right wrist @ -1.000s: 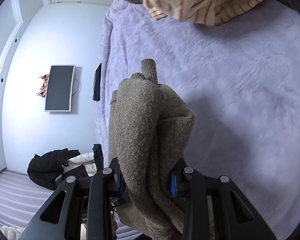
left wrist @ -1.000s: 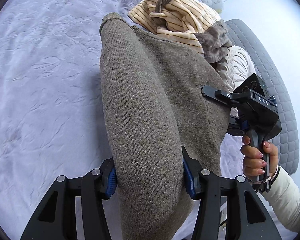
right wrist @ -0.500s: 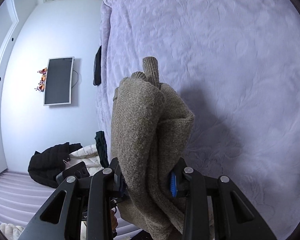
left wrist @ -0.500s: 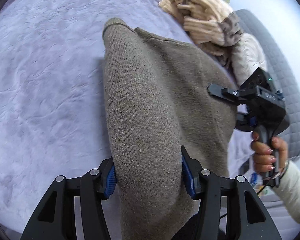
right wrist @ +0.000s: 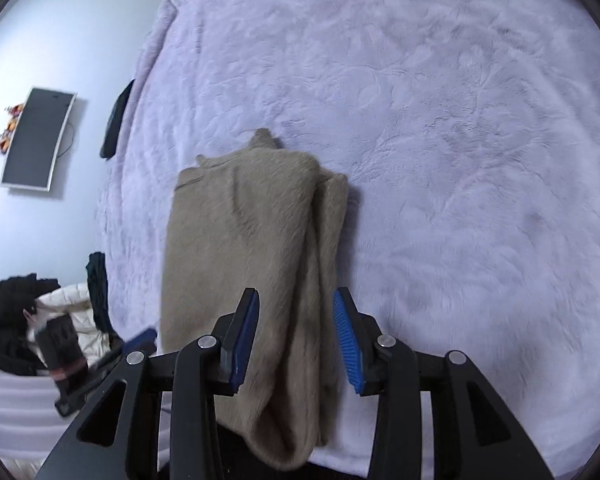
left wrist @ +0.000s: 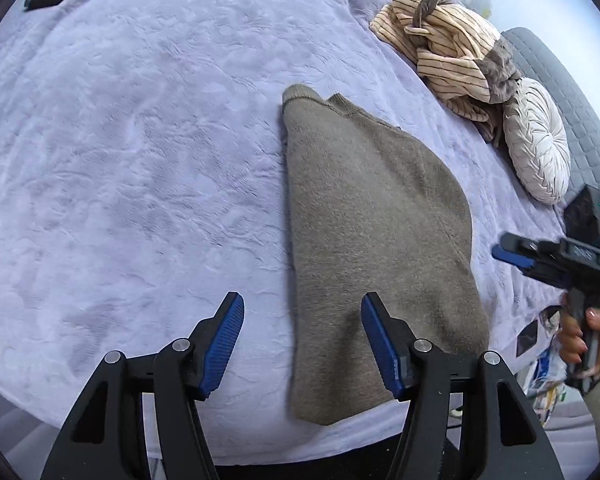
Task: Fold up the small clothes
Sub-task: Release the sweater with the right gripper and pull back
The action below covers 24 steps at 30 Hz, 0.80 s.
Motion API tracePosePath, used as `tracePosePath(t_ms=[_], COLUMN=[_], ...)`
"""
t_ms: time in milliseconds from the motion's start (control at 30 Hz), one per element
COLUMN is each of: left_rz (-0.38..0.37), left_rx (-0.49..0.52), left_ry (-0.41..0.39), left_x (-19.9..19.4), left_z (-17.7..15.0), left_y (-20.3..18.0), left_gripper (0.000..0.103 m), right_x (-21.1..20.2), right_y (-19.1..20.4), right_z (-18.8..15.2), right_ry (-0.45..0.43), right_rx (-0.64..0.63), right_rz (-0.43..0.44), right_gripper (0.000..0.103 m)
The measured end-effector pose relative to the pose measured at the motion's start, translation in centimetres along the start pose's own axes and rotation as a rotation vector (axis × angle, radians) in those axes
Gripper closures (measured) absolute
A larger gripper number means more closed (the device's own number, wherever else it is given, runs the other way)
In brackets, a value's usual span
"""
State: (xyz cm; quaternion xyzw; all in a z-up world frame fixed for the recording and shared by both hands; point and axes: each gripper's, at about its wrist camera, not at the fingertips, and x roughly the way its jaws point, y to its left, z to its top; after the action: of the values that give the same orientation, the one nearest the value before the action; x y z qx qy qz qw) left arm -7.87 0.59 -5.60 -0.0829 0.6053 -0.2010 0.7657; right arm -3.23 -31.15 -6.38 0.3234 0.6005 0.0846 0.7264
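Both claws, left claw (left wrist: 302, 344) and right claw (right wrist: 296, 338), have just opened, empty; the sweater (left wrist: 376, 248) on the bed (left wrist: 140, 160) looks soft and floppy, probably best gripped at its near hem

- A bed (left wrist: 140, 160) under a lilac plush cover fills most of both wrist views; its pile is creased all over.
- A brown sweater (left wrist: 372, 240) lies folded on the cover, centre-right in the left view, its near end hanging over the bed's front edge at the bottom of the frame.
- A striped beige garment (left wrist: 440, 40) lies bunched on the cover, upper right in the left view.
- A round pleated cushion (left wrist: 538, 148) sits just beside the striped garment, at the right edge.
- A dark flat thing (right wrist: 116, 120) lies at the bed's far-left edge in the right view; what it is cannot be told.
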Motion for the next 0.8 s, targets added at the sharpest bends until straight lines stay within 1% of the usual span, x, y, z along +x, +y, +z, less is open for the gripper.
tracePosePath(t_ms=[67, 100, 133, 167, 233, 300, 367, 400, 433, 467, 500, 533, 567, 633, 767, 800], left_rz=[0.023, 0.028, 0.03, 0.031, 0.05, 0.077, 0.077, 0.068, 0.058, 0.051, 0.045, 0.041, 0.039, 0.043, 0.071, 0.085], left_rx=[0.022, 0.038, 0.059, 0.081, 0.141, 0.187, 0.196, 0.19, 0.185, 0.179, 0.174, 0.171, 0.171, 0.178, 0.205, 0.214], left_ry=[0.007, 0.013, 0.019, 0.021, 0.034, 0.052, 0.078, 0.093, 0.102, 0.109, 0.113, 0.114, 0.113, 0.116, 0.118, 0.12], left_x=[0.1, 0.2, 0.3, 0.4, 1.2, 2.2, 3.2, 3.6, 3.9, 4.0, 4.0, 3.9, 3.8, 3.4, 2.5, 2.2], left_z=[0.3, 0.4, 0.3, 0.1, -0.2, -0.8, -1.6, -1.9, -2.2, -2.5, -2.6, -2.7, -2.8, -2.8, -2.7, -2.7], left_y=[0.0, -0.2, -0.6, -0.9, -1.9, -2.6, -2.6, -2.4, -2.1, -2.0, -1.8, -1.7, -1.7, -1.9, -2.4, -2.6], left_gripper=[0.041, 0.041, 0.041, 0.041, 0.041, 0.041, 0.041, 0.041, 0.041, 0.041, 0.04, 0.04, 0.04, 0.04, 0.04, 0.04], right_x=[-0.8, -0.8, -0.8, -0.6, 0.2, 1.7, 3.3, 4.1, 4.7, 5.2, 5.5, 5.4, 5.1, 4.4, 3.5, 3.2], right_y=[1.3, 1.9, 2.7, 3.4, 4.7, 6.0, 5.6, 4.8, 4.0, 2.7, 1.6, 0.3, -0.3, -0.7, -0.3, -0.1], right_z=[-1.8, -2.7, -3.4, -4.4, -5.4, -6.4, -6.9, -7.1, -7.3, -7.6, -7.8, -8.1, -8.3, -8.7, -9.2, -9.2], right_ry=[0.007, 0.013, 0.019, 0.028, 0.051, 0.072, 0.092, 0.1, 0.105, 0.113, 0.118, 0.115, 0.108, 0.093, 0.083, 0.081], right_rx=[-0.013, -0.025, -0.038, -0.053, -0.081, -0.126, -0.139, -0.136, -0.132, -0.11, -0.076, -0.03, -0.005, 0.016, 0.02, 0.019], right_rz=[0.034, 0.054, 0.078, 0.108, 0.135, 0.088, 0.006, -0.053, -0.108, -0.149, -0.144, -0.127, -0.115, -0.109, -0.139, -0.145], right_gripper=[0.064, 0.073, 0.079, 0.079, 0.08, 0.08, 0.08, 0.08, 0.088, 0.092, 0.098, 0.102, 0.103, 0.103, 0.102, 0.099])
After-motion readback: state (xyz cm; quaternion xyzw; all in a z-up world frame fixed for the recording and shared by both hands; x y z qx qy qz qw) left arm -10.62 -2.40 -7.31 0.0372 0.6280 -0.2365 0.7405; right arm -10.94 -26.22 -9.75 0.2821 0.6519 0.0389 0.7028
